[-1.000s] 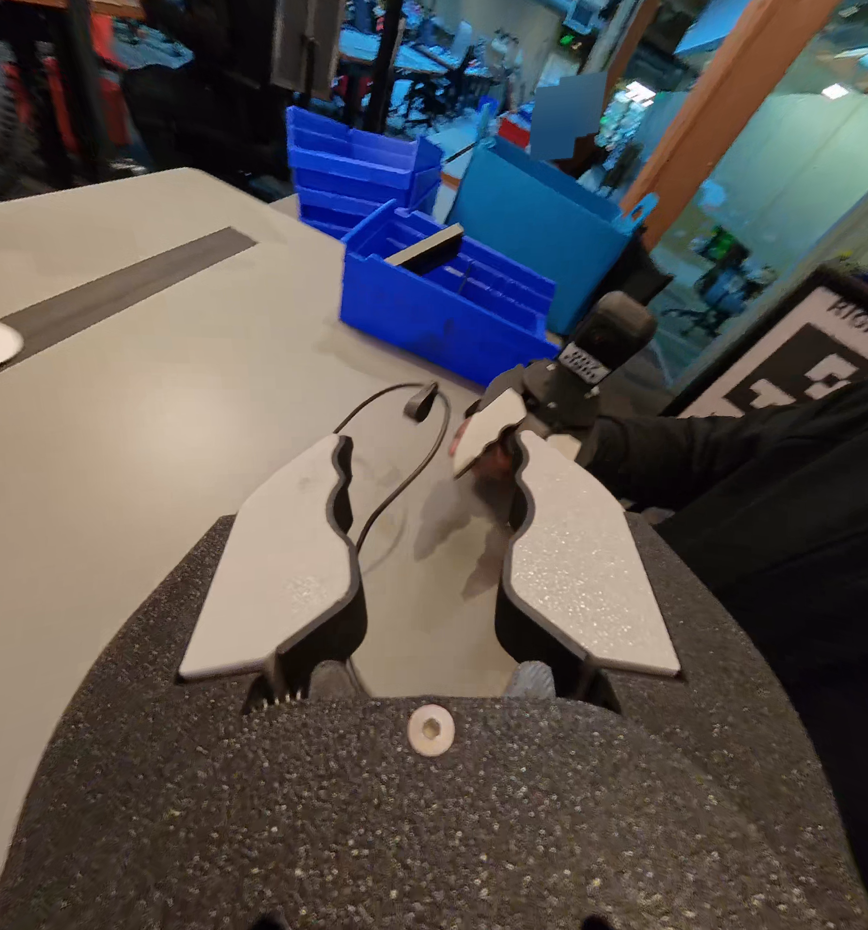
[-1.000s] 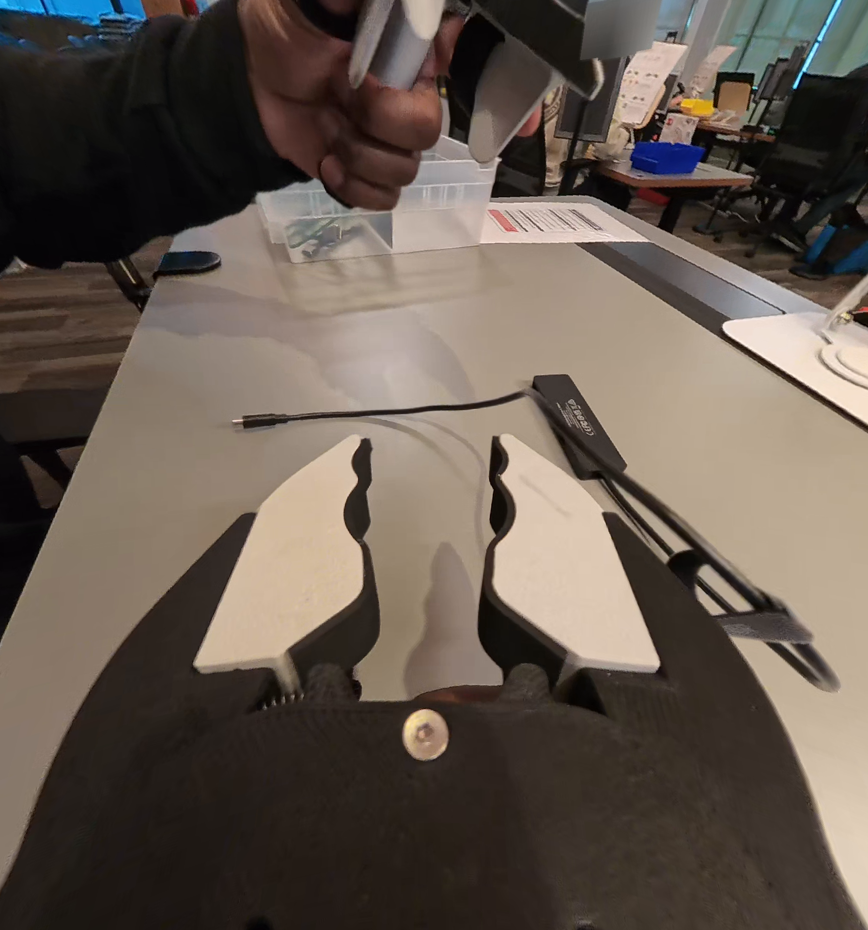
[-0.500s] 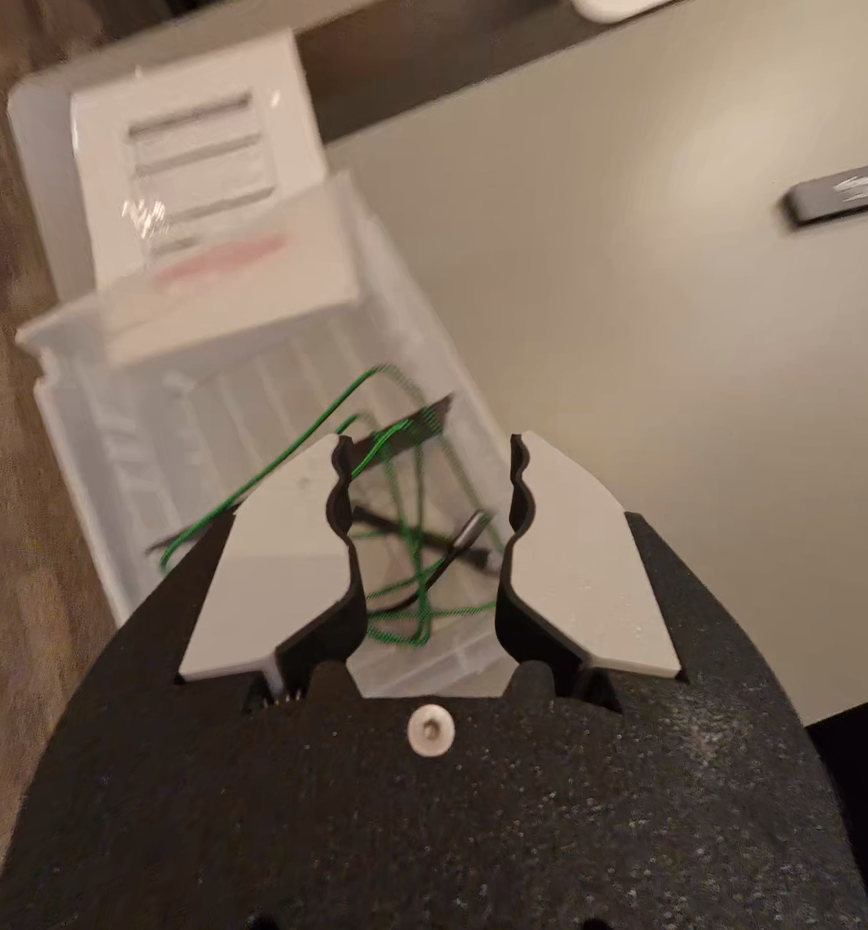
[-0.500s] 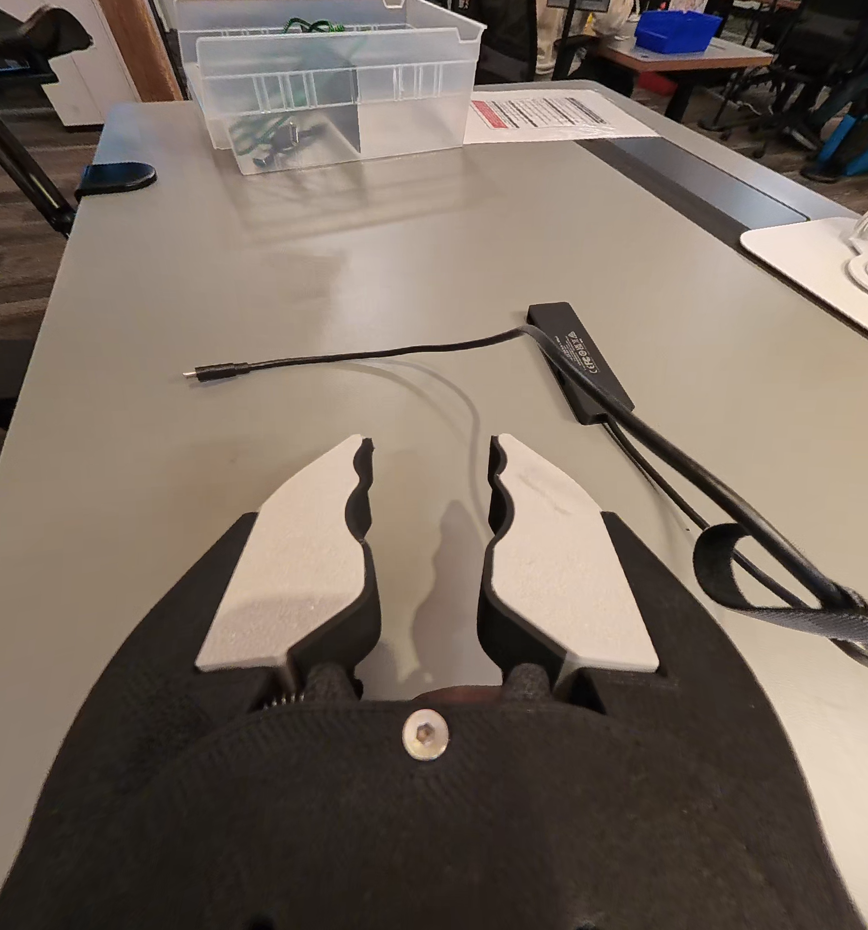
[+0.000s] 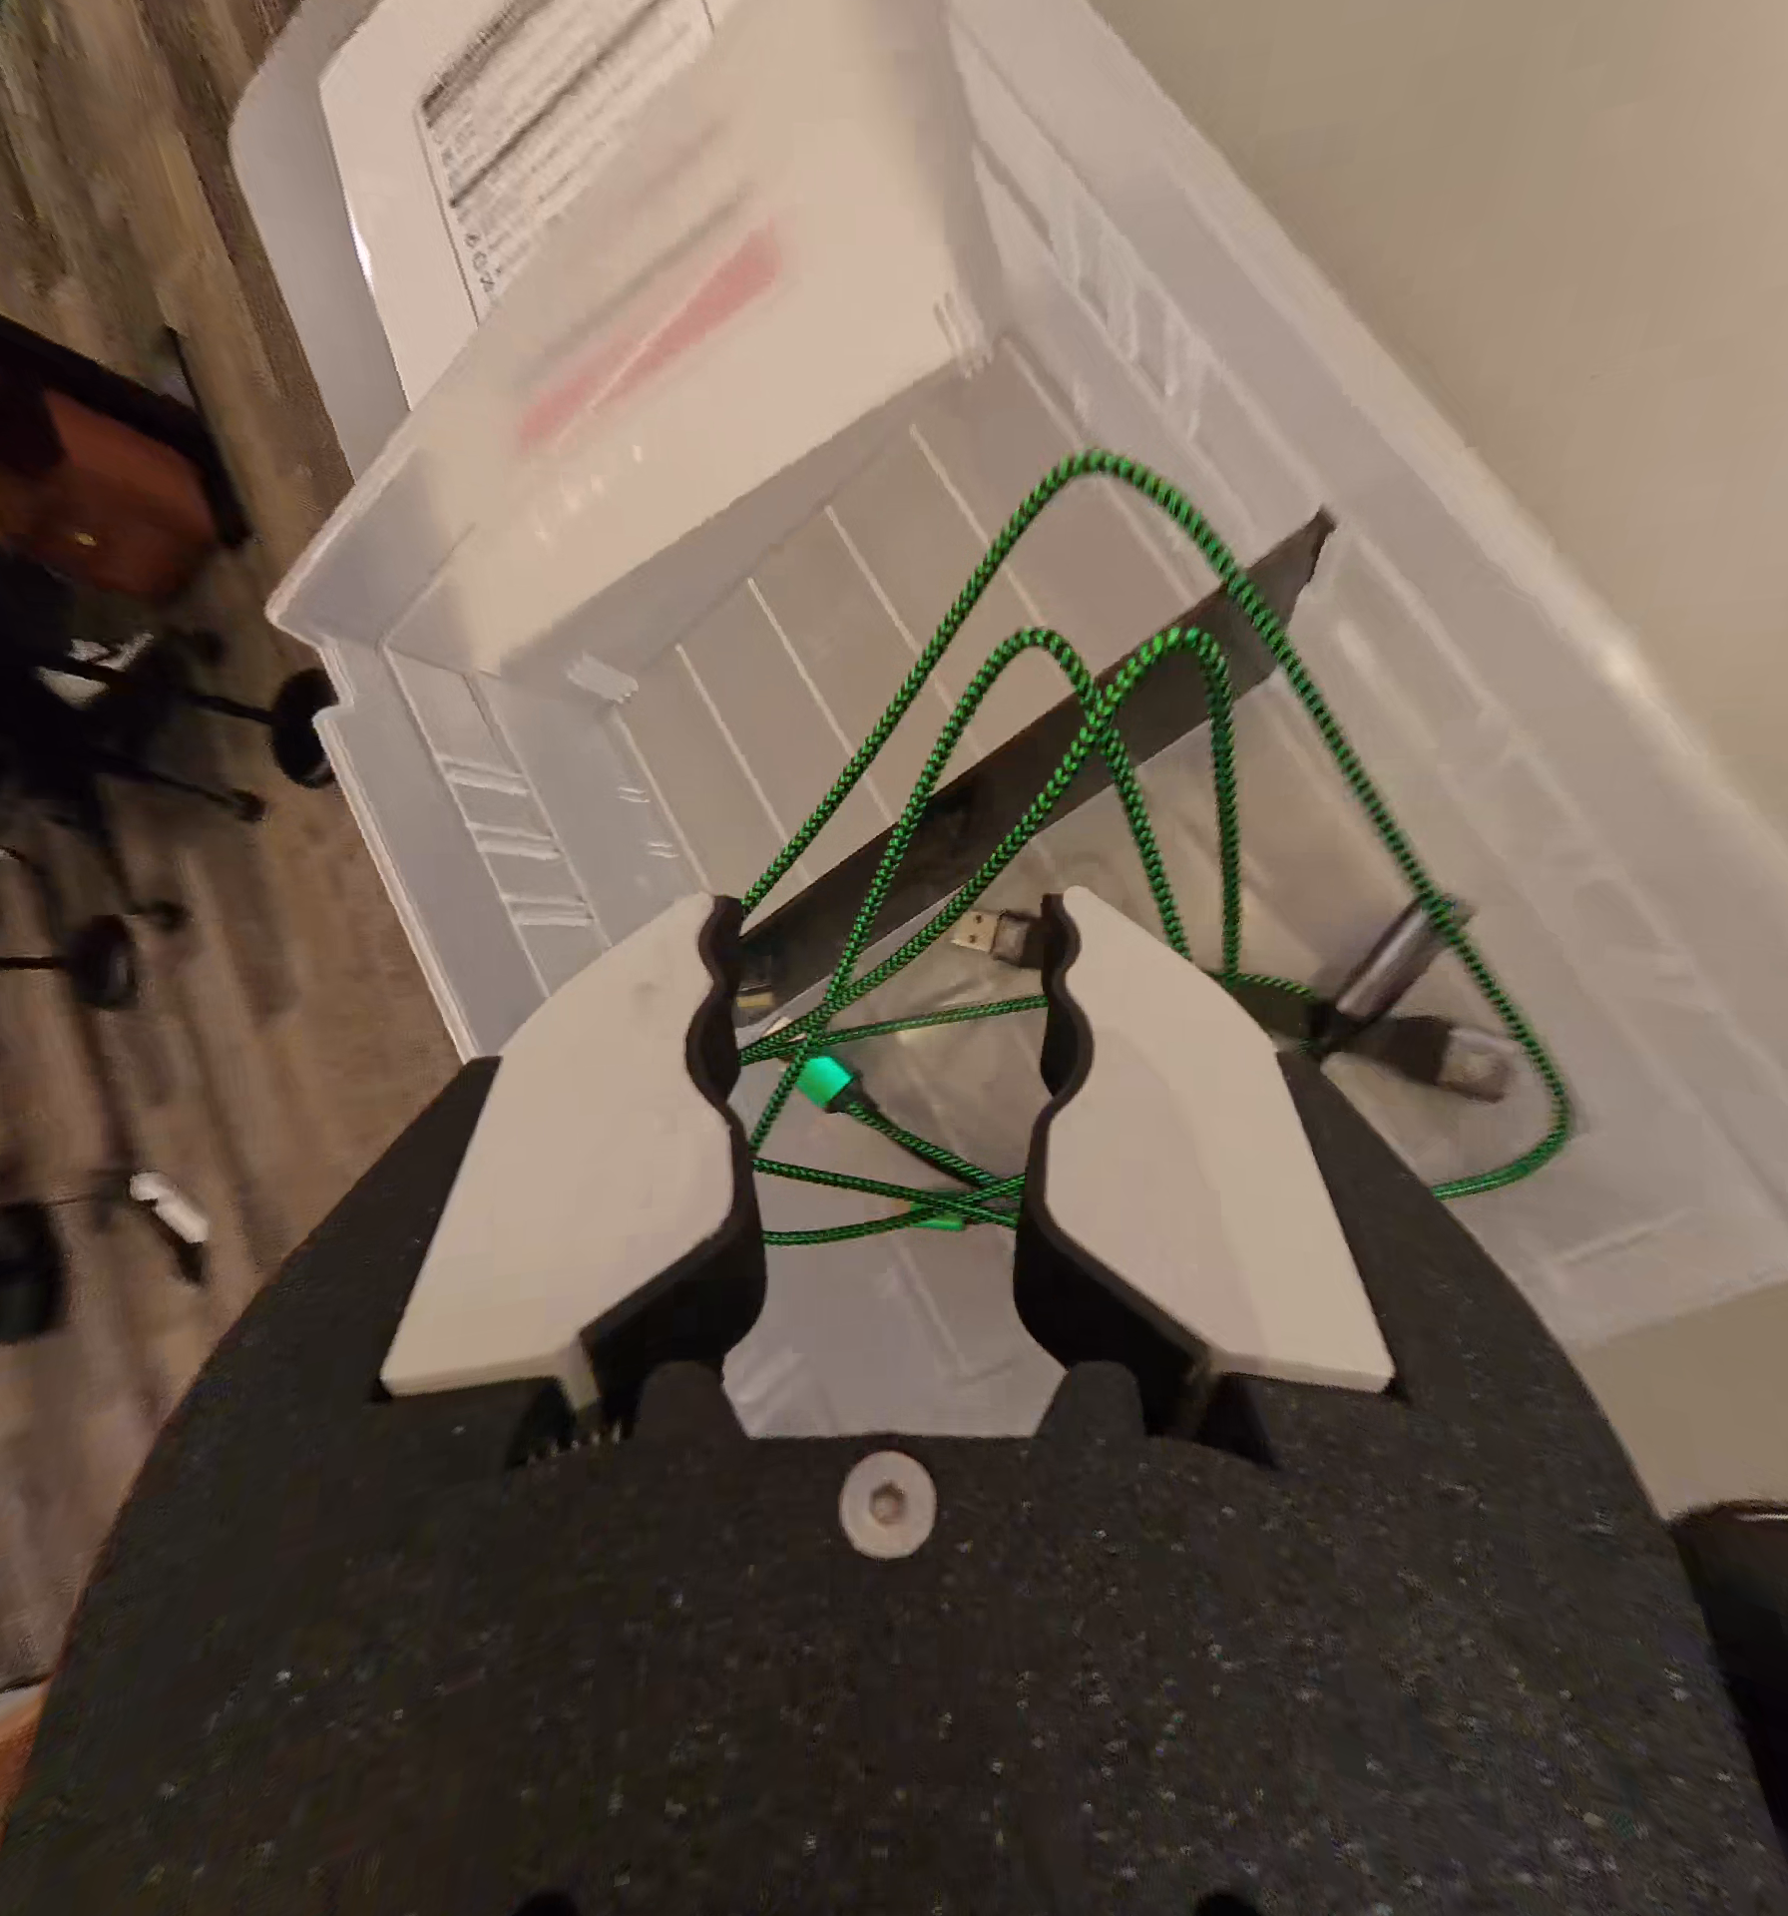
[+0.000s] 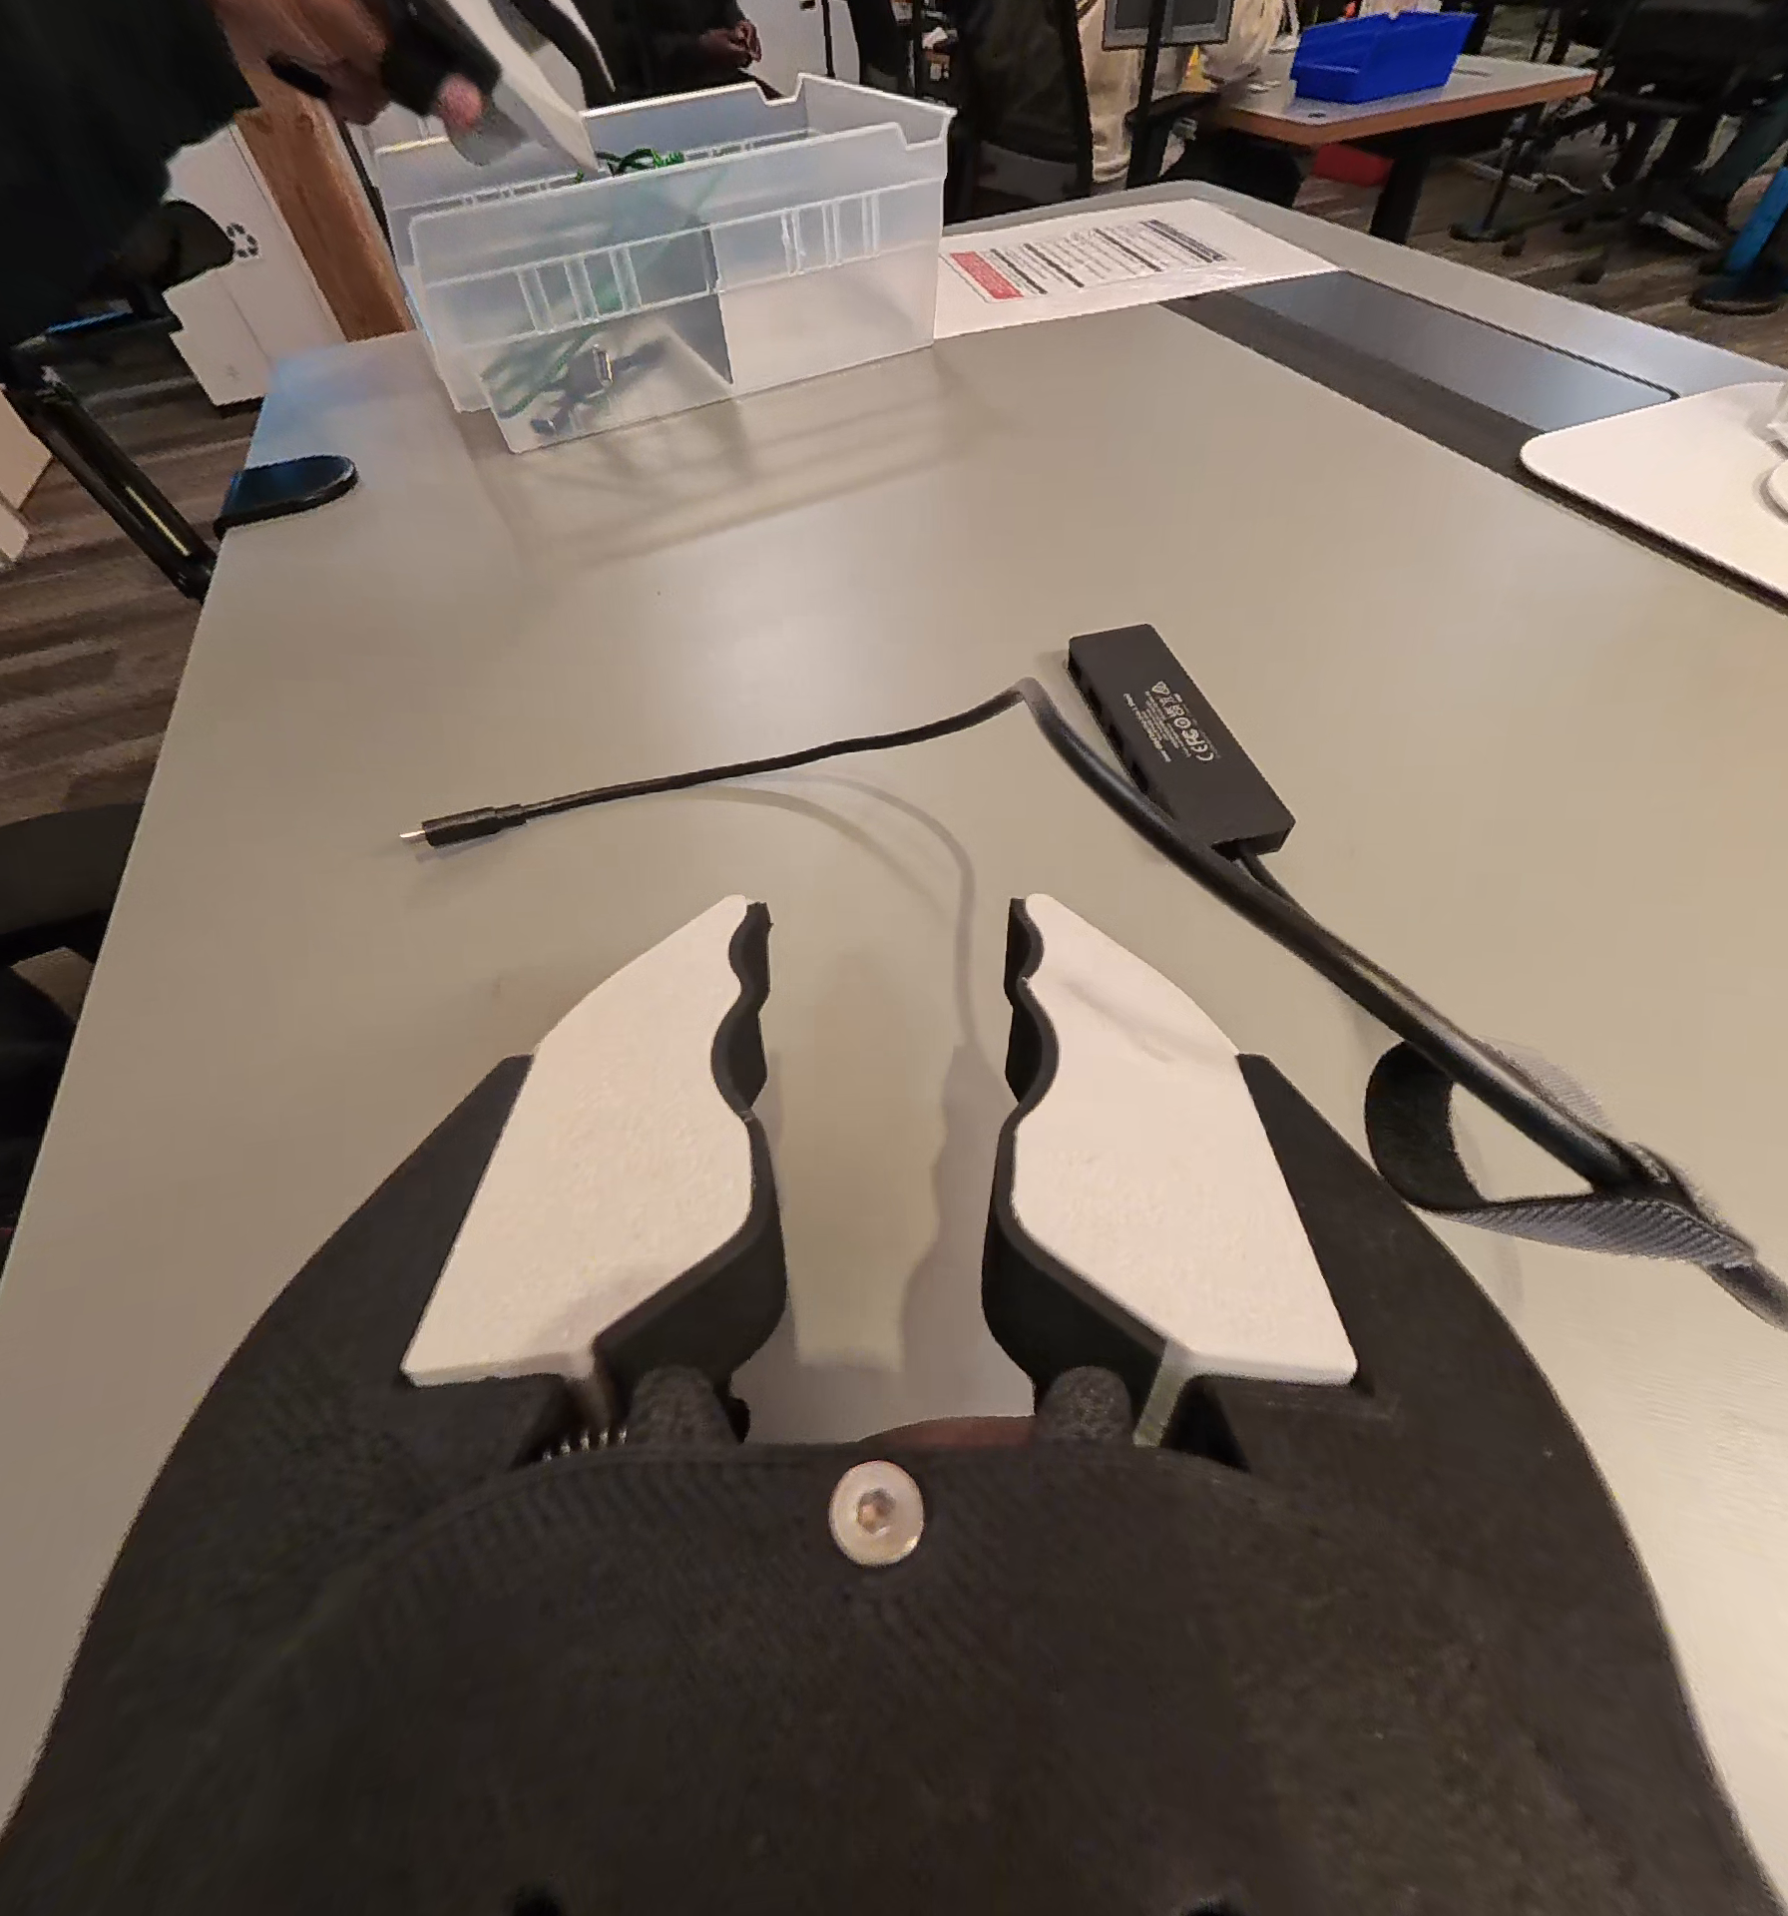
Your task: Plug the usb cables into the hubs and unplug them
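Fingers spread and holding nothing, the left gripper point(image 5: 885, 923) hangs over a clear plastic bin point(image 5: 1491, 726), centre frame, above a tangled green braided cable point(image 5: 1222, 726) (a silver USB plug point(image 5: 994, 933) beside it). The right gripper point(image 6: 885, 912), likewise parted and empty, hovers above the grey table point(image 6: 662, 622); the black hub point(image 6: 1180, 736) lies right of centre.

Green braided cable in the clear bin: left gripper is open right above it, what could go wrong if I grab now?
The green braided cable lies in tangled loops, so the open left gripper may pinch several strands and miss the green plug. Loops drape over the dark divider and around the grey-plugged cable; lifting could snag or drag both.
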The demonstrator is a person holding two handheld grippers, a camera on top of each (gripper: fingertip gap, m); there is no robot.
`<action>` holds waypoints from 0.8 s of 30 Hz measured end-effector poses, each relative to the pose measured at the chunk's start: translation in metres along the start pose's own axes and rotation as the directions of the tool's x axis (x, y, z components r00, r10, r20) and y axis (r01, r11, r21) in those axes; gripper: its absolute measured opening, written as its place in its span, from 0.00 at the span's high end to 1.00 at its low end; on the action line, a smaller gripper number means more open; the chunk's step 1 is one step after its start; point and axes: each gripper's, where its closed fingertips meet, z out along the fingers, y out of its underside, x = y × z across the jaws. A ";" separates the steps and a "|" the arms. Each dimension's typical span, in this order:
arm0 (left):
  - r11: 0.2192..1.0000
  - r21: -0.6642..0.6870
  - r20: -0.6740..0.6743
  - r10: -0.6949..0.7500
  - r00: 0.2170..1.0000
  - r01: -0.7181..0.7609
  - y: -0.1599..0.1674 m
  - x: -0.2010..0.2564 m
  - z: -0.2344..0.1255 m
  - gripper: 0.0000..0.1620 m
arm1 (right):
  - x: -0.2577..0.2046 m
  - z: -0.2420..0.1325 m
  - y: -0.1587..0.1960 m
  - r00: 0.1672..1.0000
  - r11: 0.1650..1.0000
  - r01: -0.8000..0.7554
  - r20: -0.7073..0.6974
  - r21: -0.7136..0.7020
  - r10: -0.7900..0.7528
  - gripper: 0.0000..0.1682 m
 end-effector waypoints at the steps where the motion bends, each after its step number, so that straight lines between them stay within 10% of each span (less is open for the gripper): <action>1: 0.999 -0.032 0.009 0.037 0.999 -0.037 0.004 -0.001 0.007 0.65 | 0.000 0.000 0.000 1.000 1.000 -0.001 0.003 -0.002 0.001 0.75; 8: 0.980 -0.123 0.107 0.170 0.980 -0.157 0.011 -0.014 0.032 0.91 | -0.005 0.002 0.002 0.999 0.999 0.049 -0.001 -0.015 -0.049 0.75; 24: 0.983 -0.096 0.246 0.178 0.953 -0.159 -0.037 -0.040 -0.041 0.98 | -0.009 0.003 0.003 0.997 0.997 0.076 0.011 -0.026 -0.076 0.75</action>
